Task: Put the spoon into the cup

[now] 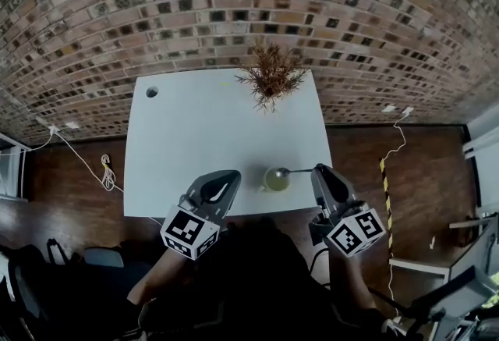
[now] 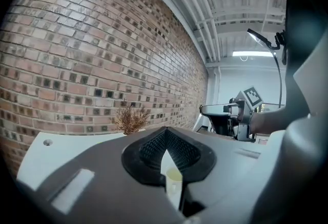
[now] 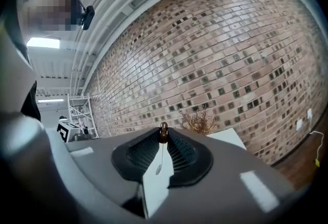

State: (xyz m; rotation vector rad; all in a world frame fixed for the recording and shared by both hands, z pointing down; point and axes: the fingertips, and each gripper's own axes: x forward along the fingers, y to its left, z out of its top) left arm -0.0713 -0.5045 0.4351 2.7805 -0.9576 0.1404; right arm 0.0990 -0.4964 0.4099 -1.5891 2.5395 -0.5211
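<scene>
The right gripper (image 1: 319, 172) clamped the spoon (image 1: 300, 171), shaft level and pointing left, bowl over the cup (image 1: 274, 179) near the desk (image 1: 195, 129) front edge. The left gripper (image 1: 231, 179), closed and empty, waited just left of the cup.

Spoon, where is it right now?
In the head view, the thin spoon sits on the right side, pinched in the right tongs, its far end right beside the small yellow-green cup near the front edge of the white table.

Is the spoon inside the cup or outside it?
Outside: the right gripper holds the spoon level, its end at the cup rim.
</scene>
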